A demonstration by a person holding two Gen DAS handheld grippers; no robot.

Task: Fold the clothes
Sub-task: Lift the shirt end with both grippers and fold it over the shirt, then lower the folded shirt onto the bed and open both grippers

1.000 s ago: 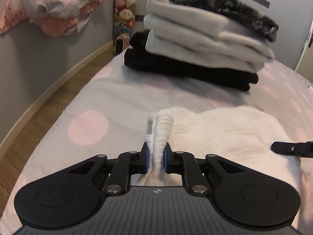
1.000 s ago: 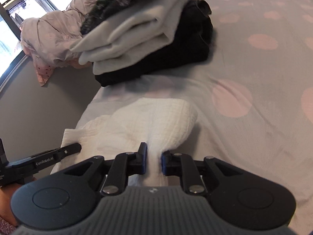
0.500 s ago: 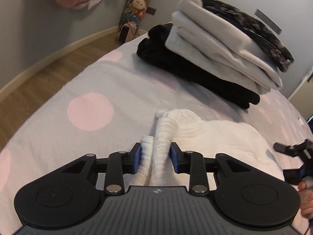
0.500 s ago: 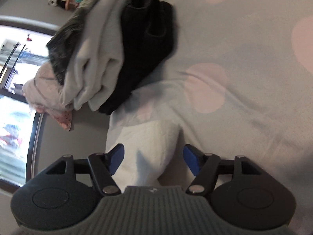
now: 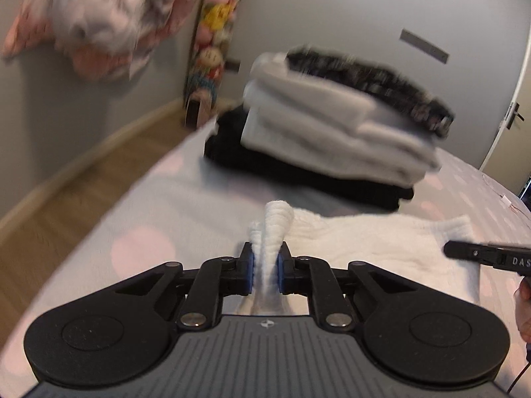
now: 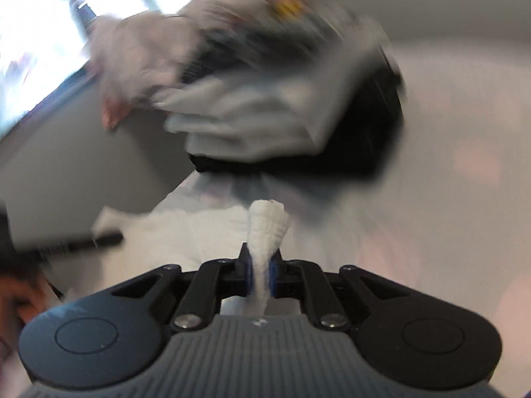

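Observation:
A white textured garment (image 5: 381, 242) lies on the bed in front of a stack of folded clothes (image 5: 332, 132). My left gripper (image 5: 265, 265) has its jaws closing, and the blue pads pinch a bunched fold at the garment's left end. In the right wrist view, my right gripper (image 6: 260, 272) is closing too, its pads squeezing a fold of the same white garment (image 6: 199, 232) at its right end. One black finger of the right gripper (image 5: 464, 252) shows at the garment's far side in the left wrist view. Both views are motion-blurred.
The bed cover (image 5: 142, 252) is grey with pink dots. The folded stack (image 6: 282, 116) holds black, pale grey and dark patterned items. A heap of unfolded clothes (image 5: 109, 16) sits at the upper left, plush toys (image 5: 212, 33) beside it. A wooden floor (image 5: 66, 192) runs along the bed's left.
Half a second ago the right jaws stood wide around the fold and the left ones slightly apart; both now pinch the cloth. Both grippers have risen, and the right has rolled back level.

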